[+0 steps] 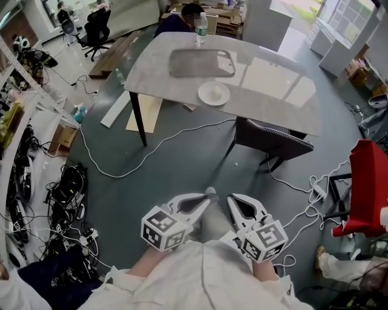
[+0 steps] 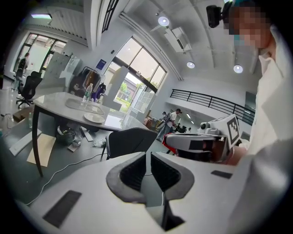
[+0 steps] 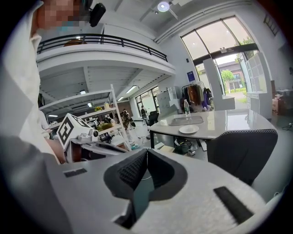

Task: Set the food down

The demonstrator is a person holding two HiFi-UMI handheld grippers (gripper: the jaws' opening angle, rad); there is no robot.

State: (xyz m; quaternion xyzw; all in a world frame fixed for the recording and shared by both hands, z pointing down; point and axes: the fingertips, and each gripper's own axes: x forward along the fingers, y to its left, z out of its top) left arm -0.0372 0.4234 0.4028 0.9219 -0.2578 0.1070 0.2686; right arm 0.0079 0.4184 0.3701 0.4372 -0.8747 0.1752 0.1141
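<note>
Both grippers are held side by side close to the person's body, pointing toward a grey marble-topped table (image 1: 273,85) some way ahead. My left gripper (image 1: 207,195) has its jaws drawn together to a thin slit, with nothing between them (image 2: 148,154). My right gripper (image 1: 232,199) is shut and empty too (image 3: 147,151). No food shows in either one. A white plate (image 1: 213,93) sits near the table's front edge, with a grey tray (image 1: 201,62) behind it and a water bottle (image 1: 201,29) at the far edge. The right gripper view also shows the plate (image 3: 188,130).
A dark chair (image 1: 273,140) stands at the table's near right side. Cables trail over the grey floor (image 1: 121,172) and pile up at the left (image 1: 66,194). A red object (image 1: 367,187) stands at the right. A person (image 1: 182,17) sits beyond the table.
</note>
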